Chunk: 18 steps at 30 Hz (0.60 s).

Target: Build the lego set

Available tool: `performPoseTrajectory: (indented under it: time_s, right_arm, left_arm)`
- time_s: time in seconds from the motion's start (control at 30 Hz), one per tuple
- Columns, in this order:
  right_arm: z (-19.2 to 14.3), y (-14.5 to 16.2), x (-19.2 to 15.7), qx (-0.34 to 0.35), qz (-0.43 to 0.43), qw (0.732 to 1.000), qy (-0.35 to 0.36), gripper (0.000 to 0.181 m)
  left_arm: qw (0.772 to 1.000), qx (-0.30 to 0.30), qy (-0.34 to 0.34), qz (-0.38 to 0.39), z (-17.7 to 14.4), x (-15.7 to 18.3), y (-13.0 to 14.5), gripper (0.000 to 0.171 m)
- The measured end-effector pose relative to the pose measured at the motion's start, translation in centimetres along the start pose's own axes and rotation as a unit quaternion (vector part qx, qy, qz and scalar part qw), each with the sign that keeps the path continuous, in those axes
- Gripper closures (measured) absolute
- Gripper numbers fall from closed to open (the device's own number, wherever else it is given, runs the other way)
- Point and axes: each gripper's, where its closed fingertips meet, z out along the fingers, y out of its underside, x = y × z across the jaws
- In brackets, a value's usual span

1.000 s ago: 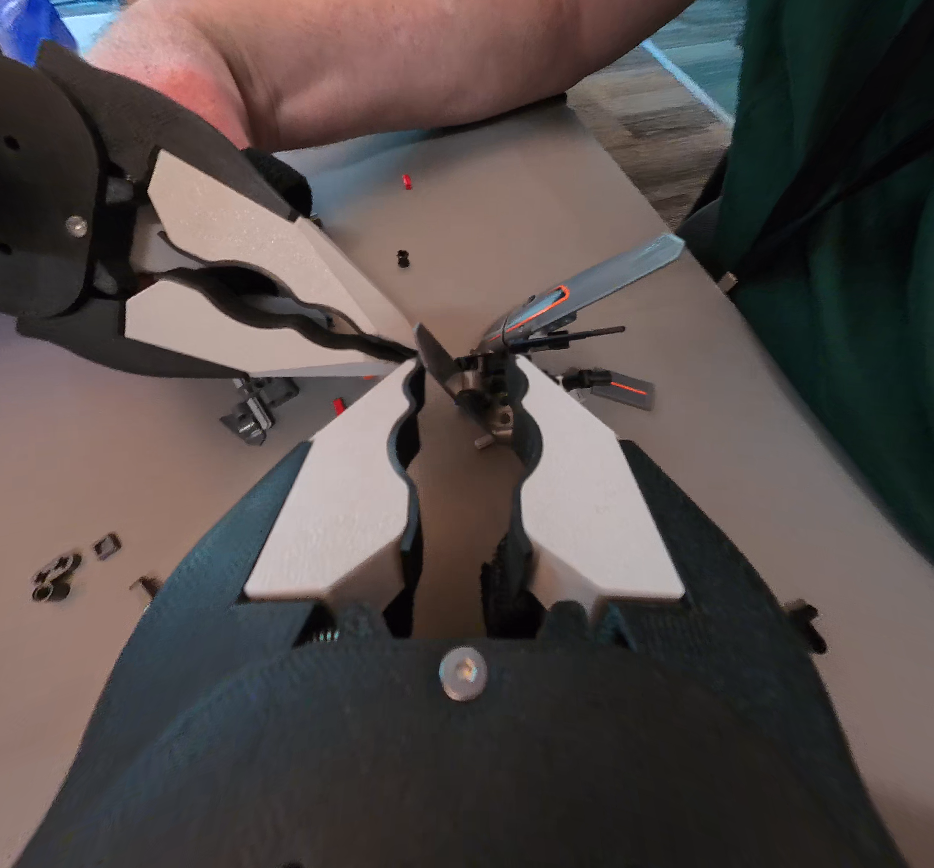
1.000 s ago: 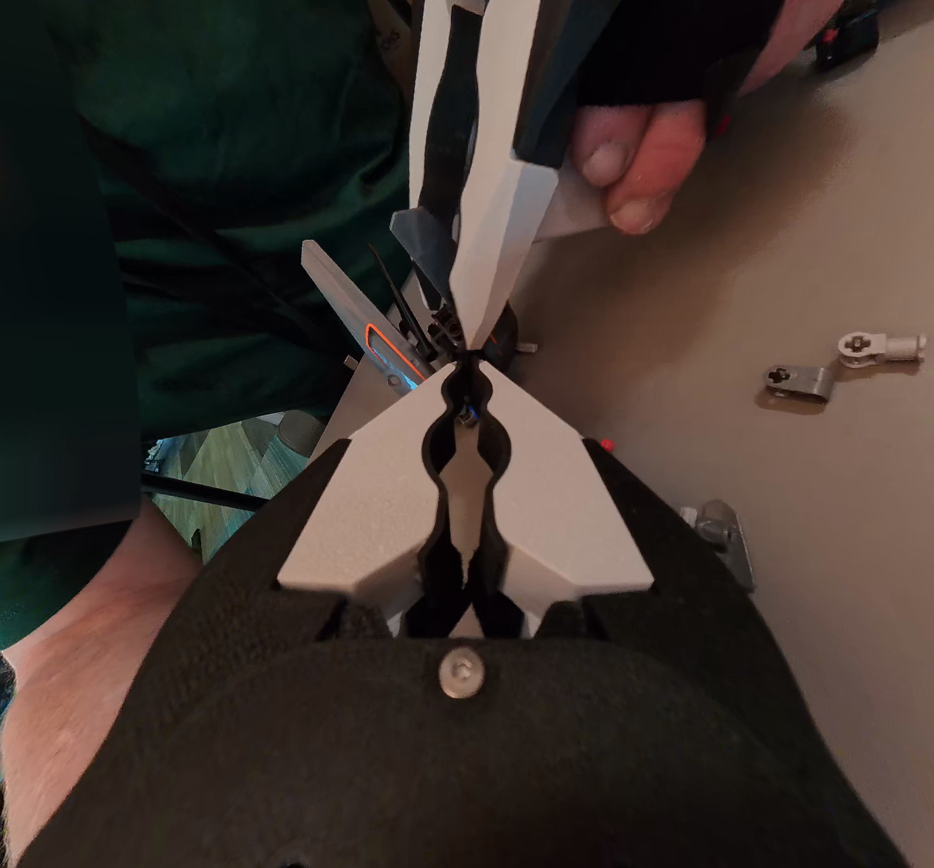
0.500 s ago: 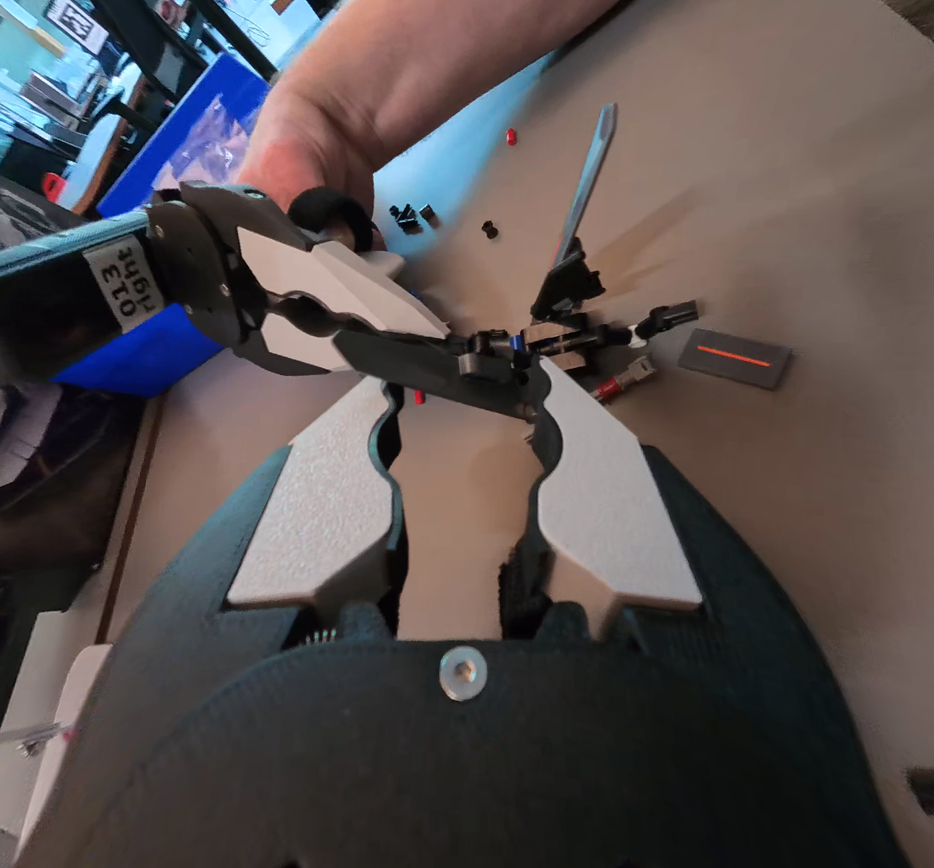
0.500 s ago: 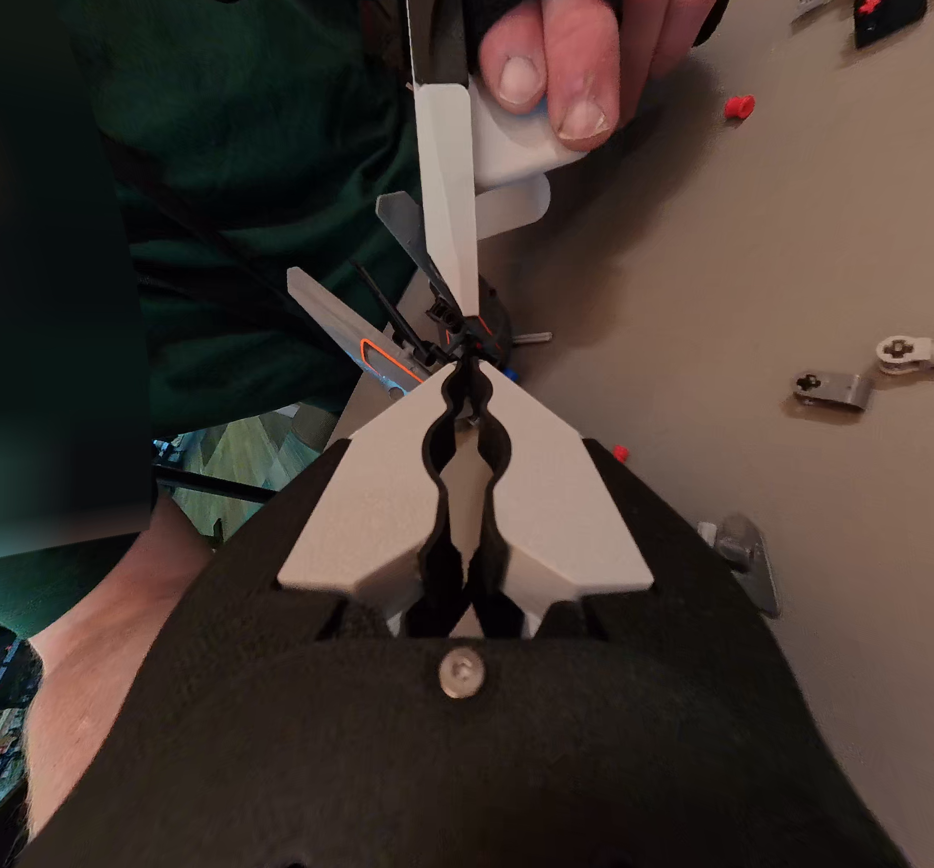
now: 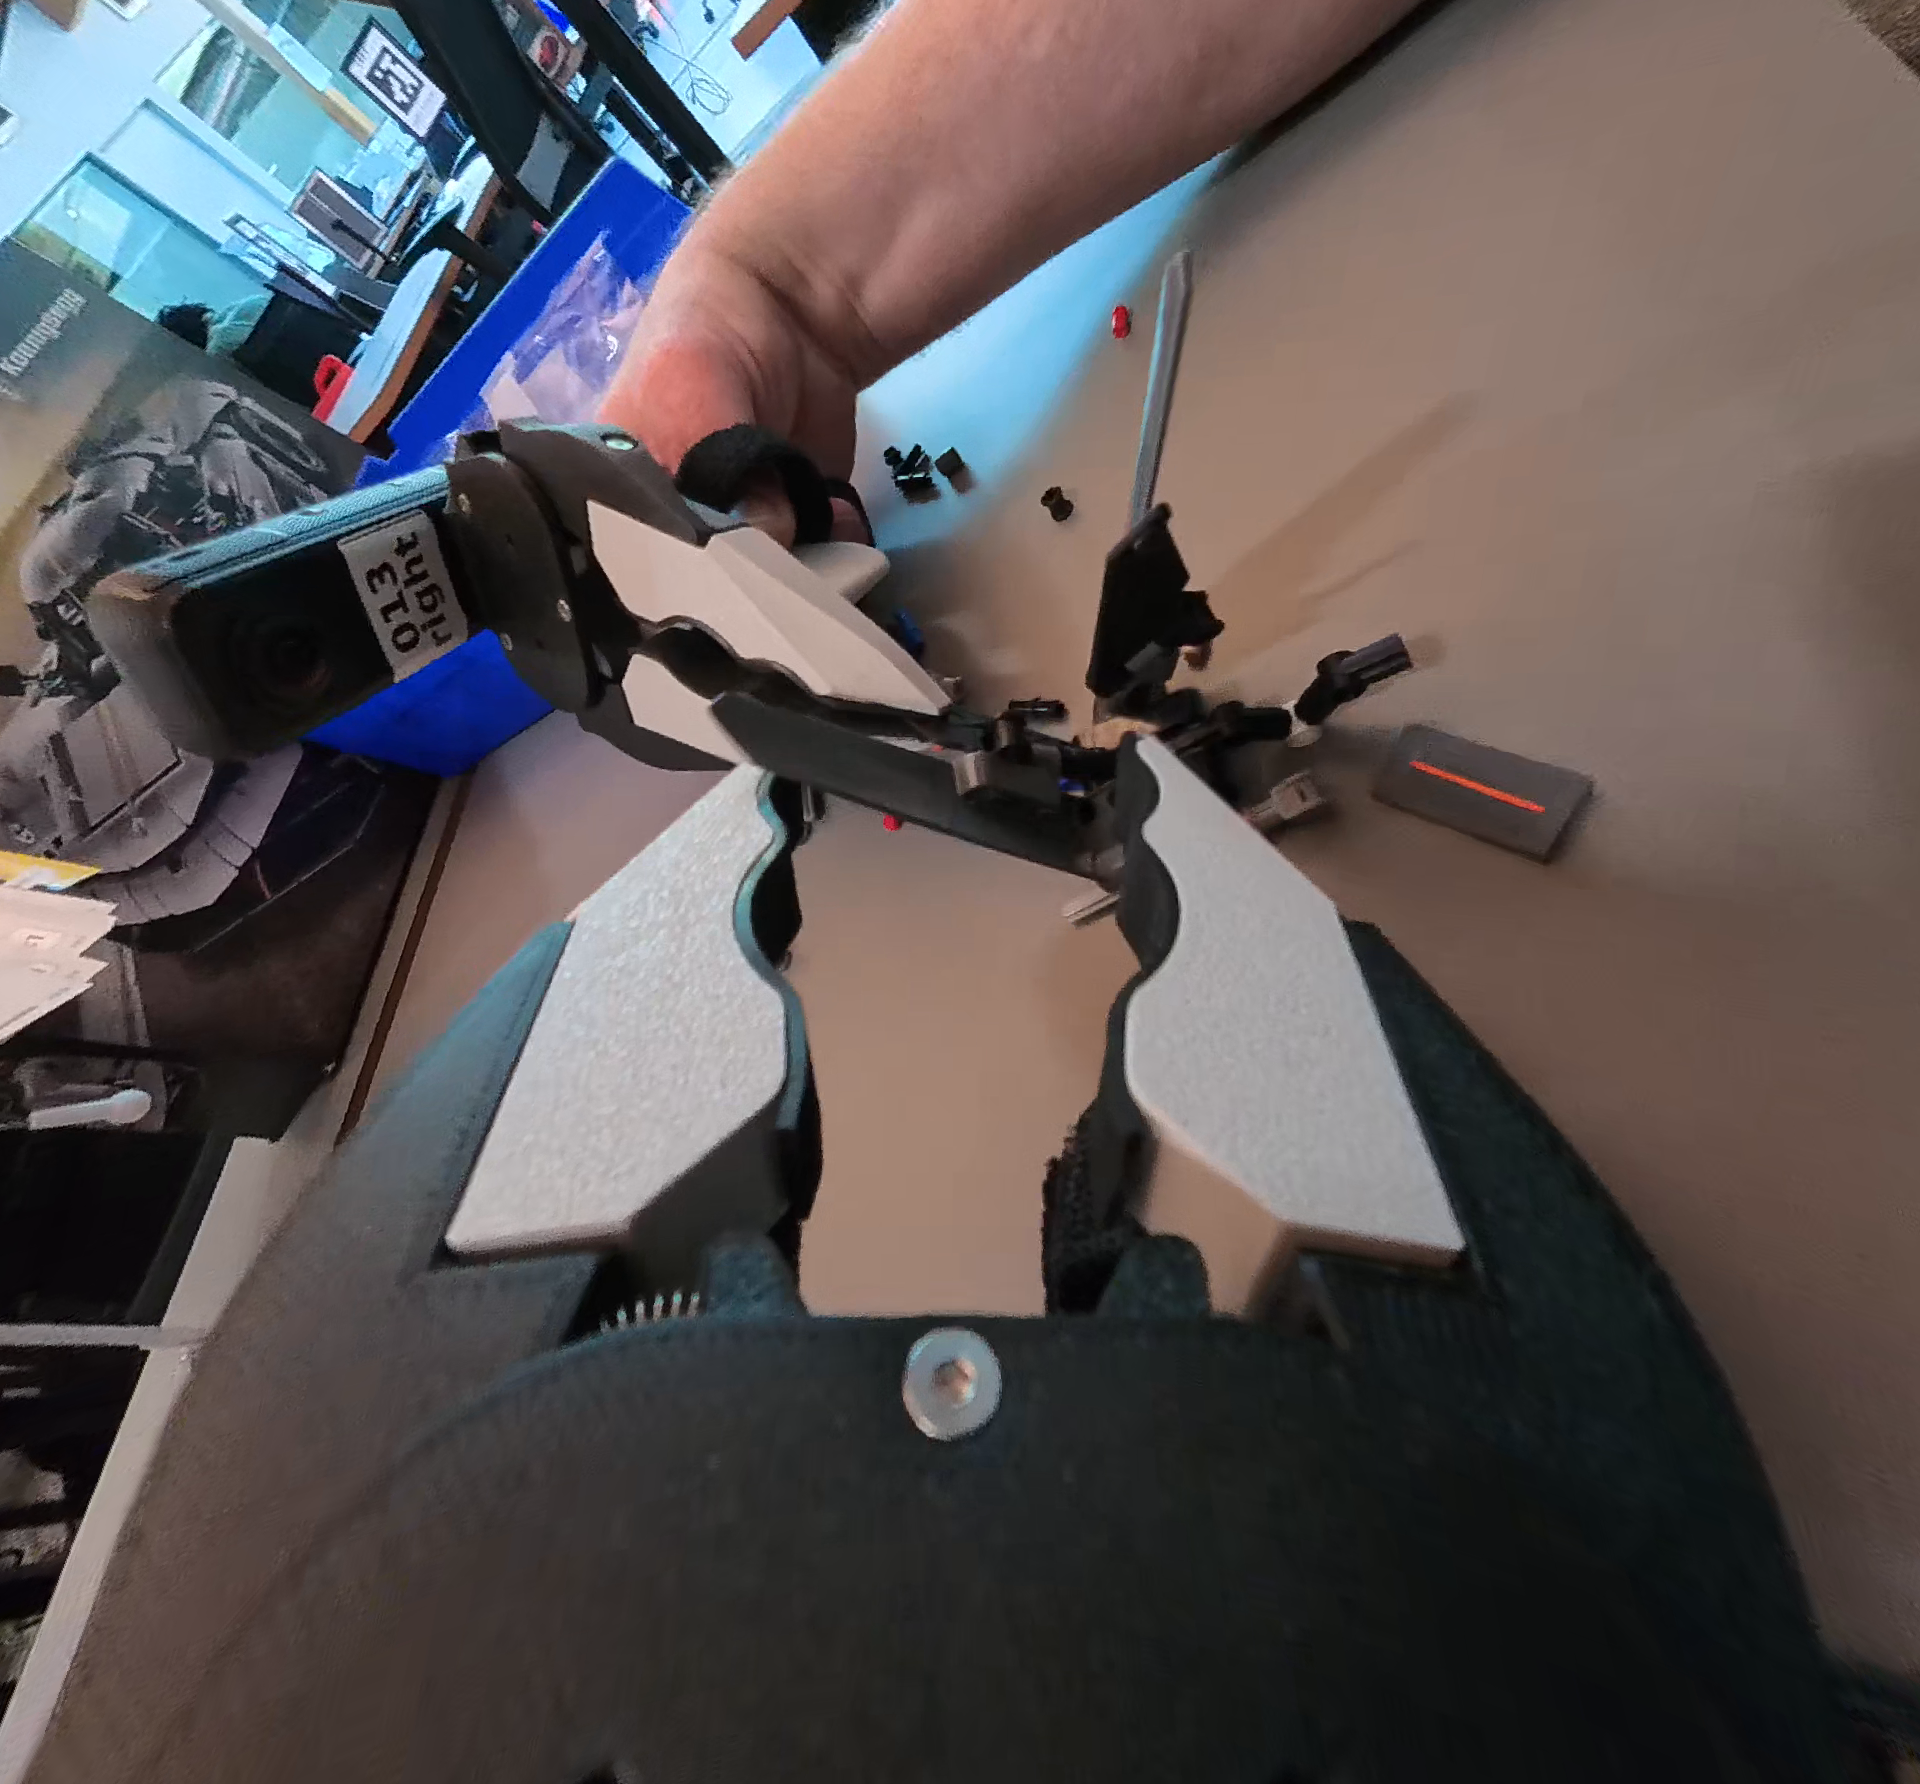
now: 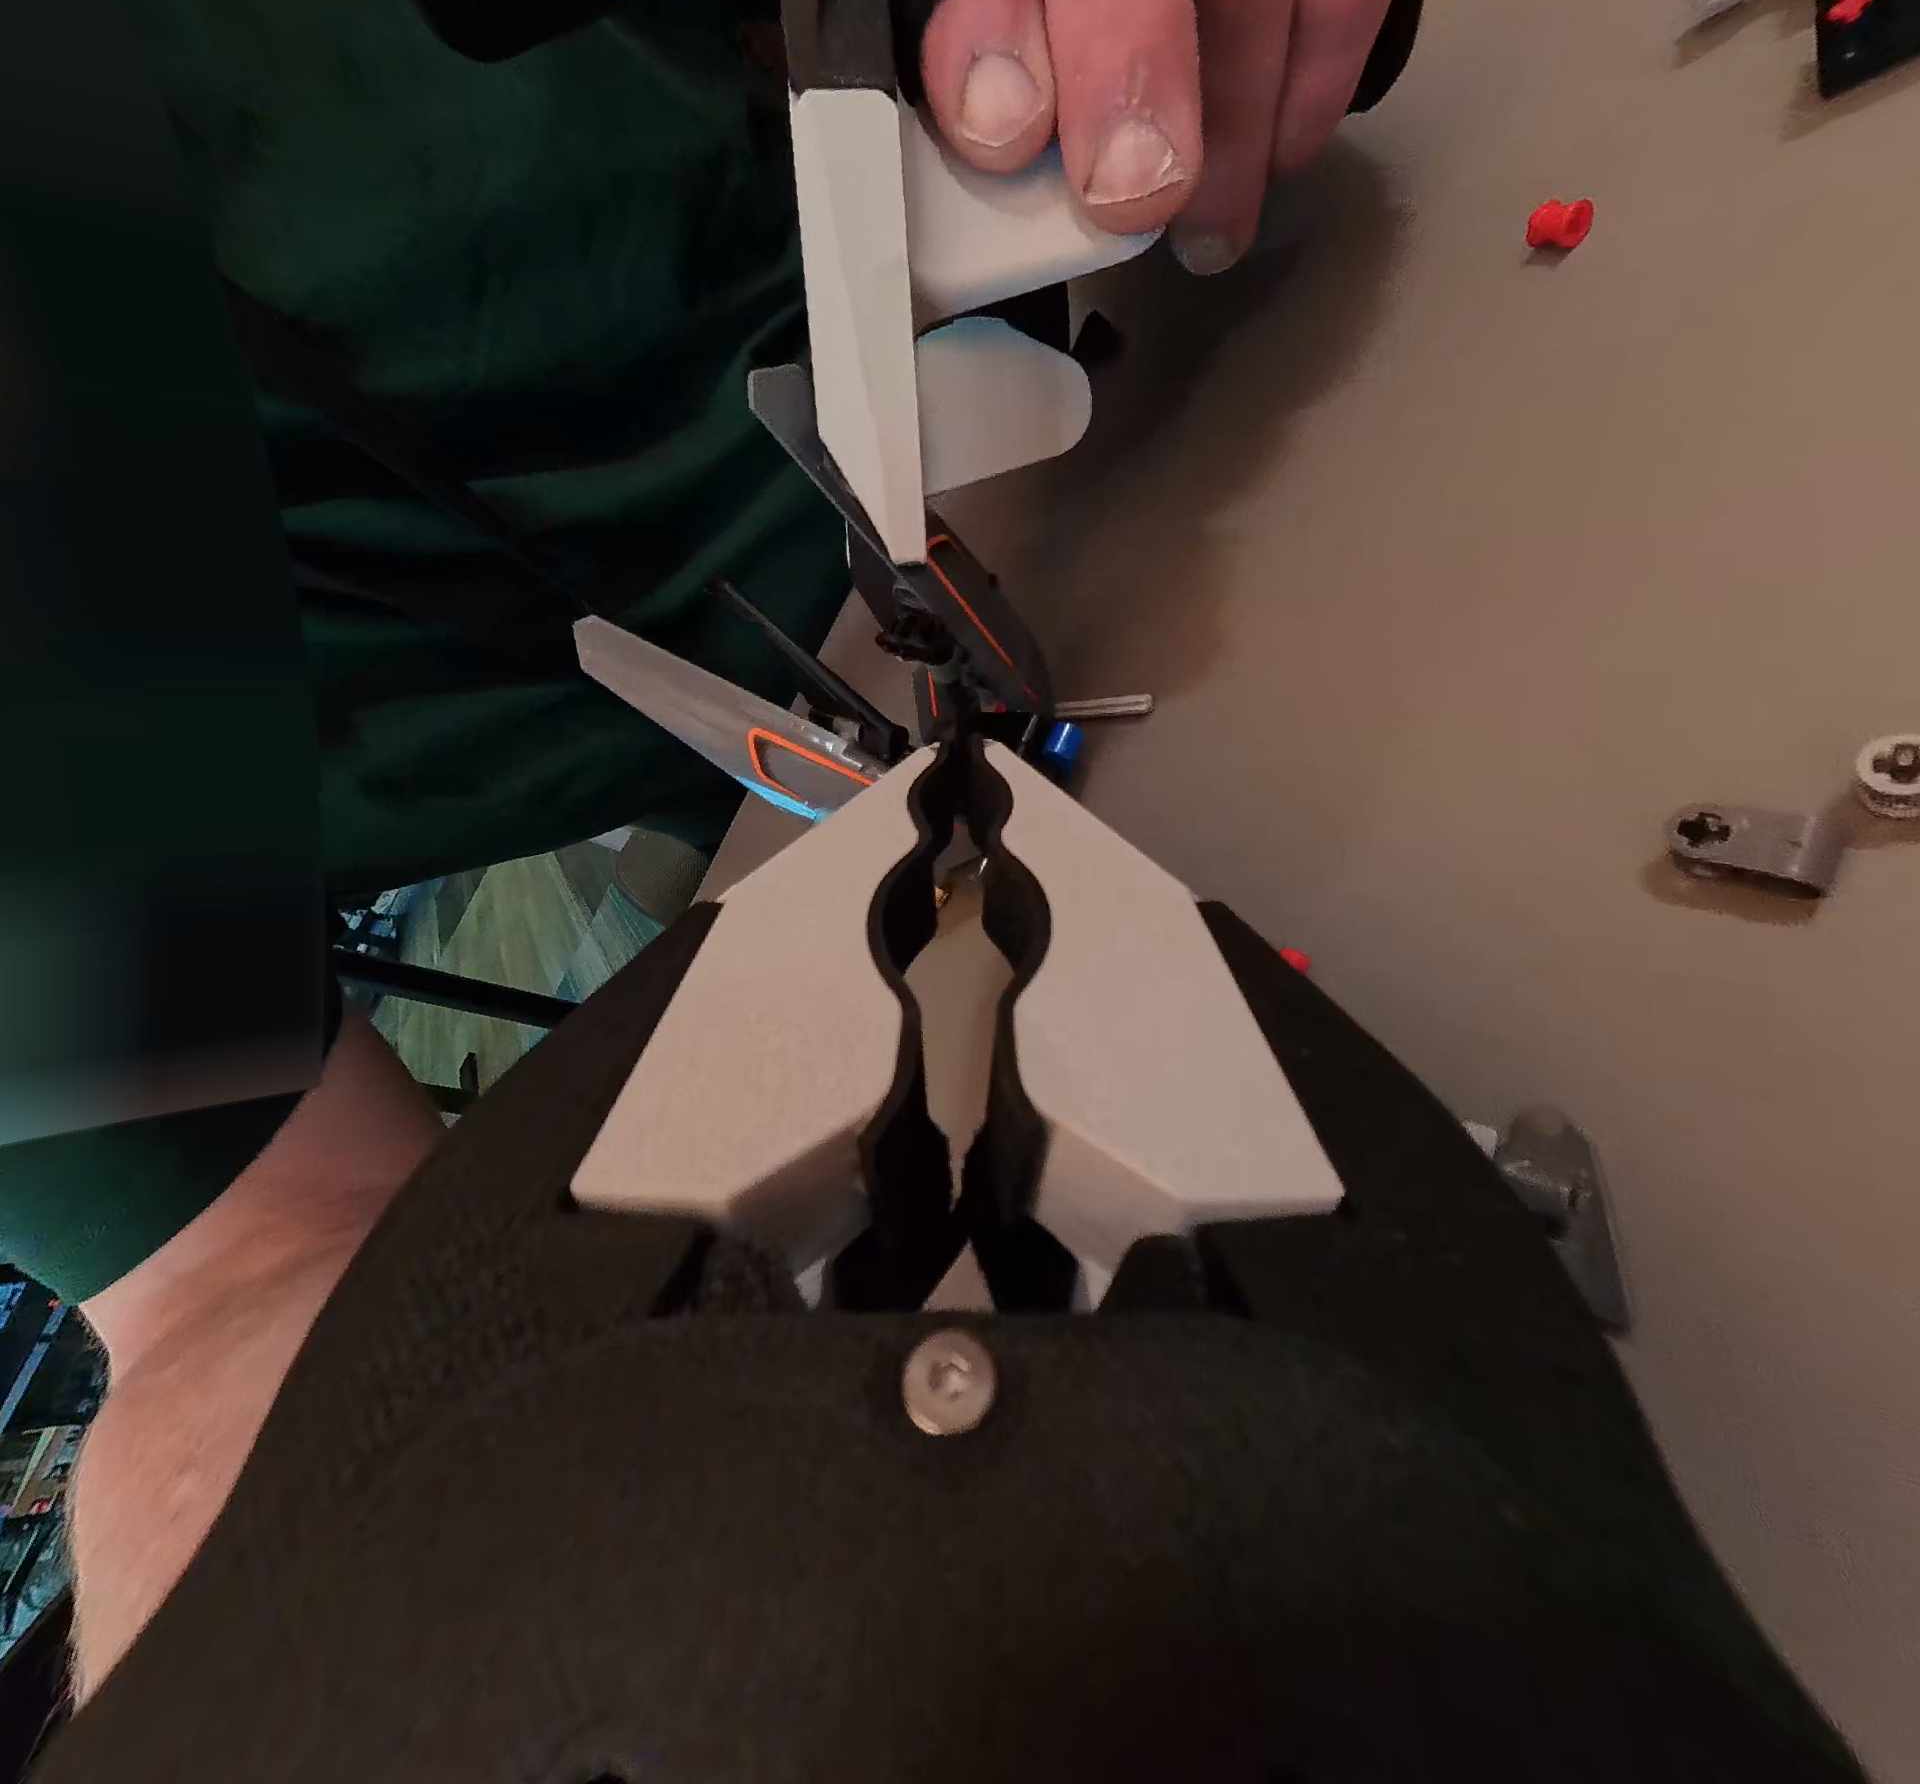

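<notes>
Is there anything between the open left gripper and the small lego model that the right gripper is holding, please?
Nothing visible stands between them. The left gripper is open, and the lego model already sits at its fingertips, with only bare table in the gap behind. The right gripper is shut on the model from the other side.

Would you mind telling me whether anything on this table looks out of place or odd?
Nothing looks damaged. Small loose pieces lie scattered on the table: a red pin, black pins and a grey panel with an orange stripe, as expected mid-build.

Grey-and-black lego model [image 6: 914,664] with orange-trimmed blades, tilted above tan table [image 6: 1455,591].
</notes>
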Motion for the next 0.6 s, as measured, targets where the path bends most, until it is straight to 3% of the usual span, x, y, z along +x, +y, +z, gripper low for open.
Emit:
performPoseTrajectory:
  time_s: [0.27, 0.5, 0.6]
  right_arm:
    - [0.1, 0.0, -0.1, -0.003, -0.003, 1.0, 0.001, 0.181]
    - [0.0, -0.1, -0.4, 0.001, -0.004, 1.0, -0.004, 0.181]
    - [0.1, 0.1, -0.4, -0.005, -0.003, 1.0, 0.001, 0.181]
  left_arm:
    - [0.998, -0.005, 0.033, -0.051, -0.2, 0.7, 0.7, 0.113]
    - [0.991, -0.037, -0.04, -0.122, -2.5, -0.5, 1.2, 0.106]
    - [0.978, -0.042, -0.083, -0.184, -3.4, -0.5, 0.9, 0.12]
